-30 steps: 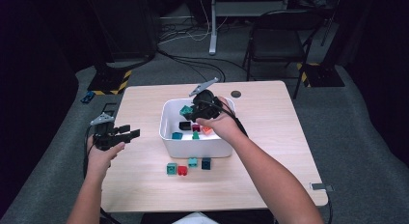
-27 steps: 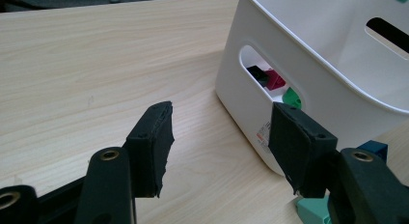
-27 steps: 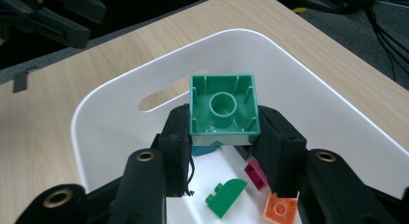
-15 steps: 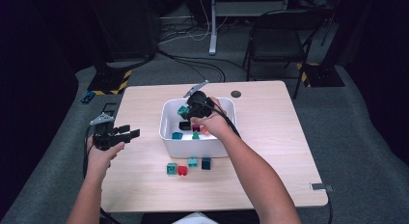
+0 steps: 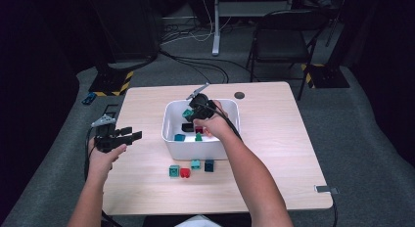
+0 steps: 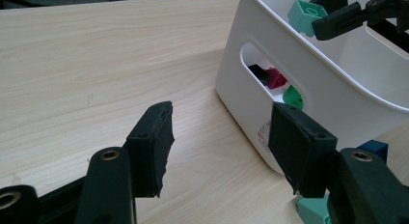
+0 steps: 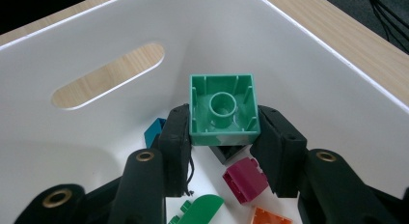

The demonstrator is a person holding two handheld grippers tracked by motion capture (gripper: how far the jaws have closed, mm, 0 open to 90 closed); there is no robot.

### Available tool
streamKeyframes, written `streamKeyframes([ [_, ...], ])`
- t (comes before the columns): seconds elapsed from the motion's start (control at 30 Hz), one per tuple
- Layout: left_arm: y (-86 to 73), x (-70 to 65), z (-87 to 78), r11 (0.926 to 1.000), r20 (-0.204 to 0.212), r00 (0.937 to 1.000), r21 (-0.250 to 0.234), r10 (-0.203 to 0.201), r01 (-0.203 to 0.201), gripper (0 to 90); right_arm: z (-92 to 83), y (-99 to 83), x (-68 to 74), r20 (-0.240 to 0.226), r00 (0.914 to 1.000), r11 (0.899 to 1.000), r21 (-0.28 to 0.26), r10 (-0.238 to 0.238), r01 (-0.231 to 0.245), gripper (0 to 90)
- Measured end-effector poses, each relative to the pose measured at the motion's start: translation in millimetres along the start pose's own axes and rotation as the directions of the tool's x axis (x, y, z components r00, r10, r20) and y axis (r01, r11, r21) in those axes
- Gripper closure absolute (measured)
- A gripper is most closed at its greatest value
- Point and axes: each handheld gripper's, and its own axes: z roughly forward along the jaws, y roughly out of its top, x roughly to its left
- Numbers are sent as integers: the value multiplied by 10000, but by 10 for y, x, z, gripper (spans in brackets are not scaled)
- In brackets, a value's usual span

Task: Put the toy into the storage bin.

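looking from the person's side of the pale wooden surface (image 5: 274,153), four small blocks (image 5: 192,168) lie in a loose row on bare wood just in front of the white bin (image 5: 195,149), likely sorted out or waiting their turn. to the left, the left tool (image 5: 119,137) hovers near the surface's left edge, well apart from the bin, its jaws spread with nothing between them; in the left gripper view the two black pads frame bare wood and the bin's slotted handle wall (image 6: 251,96), so it seems parked out of the way.

farther in, the right tool (image 5: 192,111) reaches down into the bin from above. its jaws pinch a green square block (image 7: 223,110) by two opposite sides, hollow underside facing the camera, a grip that keeps the block steady for setting down or lifting out. the block hangs above the bin floor, over a dark block, a magenta block (image 7: 245,179), a blue one (image 7: 155,131), a green piece and an orange one.

the bin's walls rise close on every side of the tool, with the slot in the far wall (image 7: 108,74) ahead, so straight up is judged the freest way to move. beyond the bin the surface is bare to its far edge, apart from a small round port (image 5: 239,95).
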Motion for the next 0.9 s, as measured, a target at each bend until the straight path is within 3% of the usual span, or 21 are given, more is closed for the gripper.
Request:
streamKeyframes([
  [0.13, 0, -6, 7, 10000, 12, 10000, 8, 17, -17, 412, 19, -14, 11, 196, 9998, 10000, 10, 90, -90, 488],
  [0.3, -10, -14, 30, 10000, -16, 10000, 11, -26, 26, 413, -116, -9, 41, 426, 9991, 9998, -183, 14, -6, 488],
  [0.43, -9, -10, 32, 9999, -18, 10000, 86, 59, -59, 412, -429, 9, 108, 321, 9994, 9968, -795, 112, -86, 477],
  [0.5, -11, -15, 31, 9999, -16, 10000, 112, -11, 11, 412, -489, 0, 123, 282, 9996, 9964, -851, 62, -37, 474],
  [0.6, -13, -24, 25, 9999, -8, 10000, 166, -27, 27, 412, -713, -82, 201, 355, 9992, 9954, -940, -168, 201, 465],
  [0.67, -12, -32, 31, 9998, -39, 9999, 149, 108, -108, 412, -817, -140, 245, 462, 9981, 9941, -984, -401, 445, 465],
  [0.8, 9, -73, 39, 9991, -38, 9994, 236, 354, -353, 412, -1014, -246, 338, 407, 9982, 9929, -1085, -440, 482, 464],
  [0.9, 50, -131, 32, 9986, -82, 9988, 199, 490, -488, 411, -1140, -328, 415, 54, 9987, 9907, -1260, -507, 510, 460],
])
